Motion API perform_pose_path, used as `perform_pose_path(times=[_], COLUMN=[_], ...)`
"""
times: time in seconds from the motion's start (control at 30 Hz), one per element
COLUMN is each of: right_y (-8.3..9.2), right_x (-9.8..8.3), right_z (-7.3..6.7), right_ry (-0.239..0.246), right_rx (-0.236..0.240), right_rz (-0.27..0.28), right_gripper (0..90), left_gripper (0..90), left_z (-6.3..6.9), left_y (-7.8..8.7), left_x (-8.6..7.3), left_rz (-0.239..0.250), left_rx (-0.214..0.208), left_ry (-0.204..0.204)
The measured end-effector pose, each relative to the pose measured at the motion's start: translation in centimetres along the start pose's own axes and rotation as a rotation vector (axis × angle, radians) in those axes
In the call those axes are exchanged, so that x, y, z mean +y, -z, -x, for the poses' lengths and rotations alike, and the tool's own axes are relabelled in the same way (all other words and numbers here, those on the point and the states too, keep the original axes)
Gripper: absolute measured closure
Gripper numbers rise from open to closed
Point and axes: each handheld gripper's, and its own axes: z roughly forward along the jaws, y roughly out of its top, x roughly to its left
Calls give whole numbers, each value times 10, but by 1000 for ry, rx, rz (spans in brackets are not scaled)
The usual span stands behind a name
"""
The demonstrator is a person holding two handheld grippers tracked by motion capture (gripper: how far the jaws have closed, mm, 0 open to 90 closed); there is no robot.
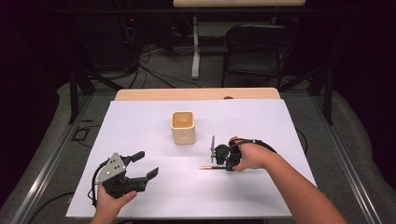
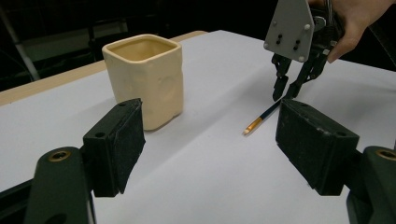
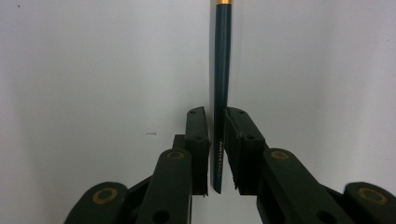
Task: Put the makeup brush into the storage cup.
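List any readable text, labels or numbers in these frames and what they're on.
Pencil: small pale lettering along the dark barrel between the right tool's jaws, too small and blurred to read.
Cup: no text.
Left tool: no text.

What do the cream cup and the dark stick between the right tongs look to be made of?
Cup: probably glazed ceramic. It has thick walls, soft uneven dents, a rounded square rim and a faint sheen.

Stick: looks like painted wood or plastic, I can't tell which. It has a smooth dark teal coat, a gold band near the far end and small print by the right tongs.
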Motion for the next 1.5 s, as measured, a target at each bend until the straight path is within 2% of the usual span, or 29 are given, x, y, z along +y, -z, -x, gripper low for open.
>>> perform_pose_path(times=[0.3,0.47,0.73,0.93,1.03,1.1,1.43,1.5], right_y=[-4,-5,-9,-11,-12,-11,-10,-12], right_x=[1,2,2,4,3,4,4,3], right_z=[1,2,3,4,5,6,6,6], right_ry=[4,10,7,0,-4,-1,-2,-6], right_rx=[2,2,10,18,26,31,30,28], right_rz=[7,-13,-9,-33,-20,-41,-41,-22], right_gripper=[807,815,838,841,841,842,843,843], left_gripper=[238,238,237,238,238,238,238,238], left_z=[0,0,0,0,0,0,0,0], left_y=[0,0,0,-1,-1,-1,-1,-1], left_x=[0,0,0,0,0,0,0,0], left_rz=[-1,-1,-3,-4,-5,-5,-4,-4], left_rx=[-1,-3,-1,1,-3,-3,-2,-2], left_ry=[0,0,0,-2,-2,-2,0,0])
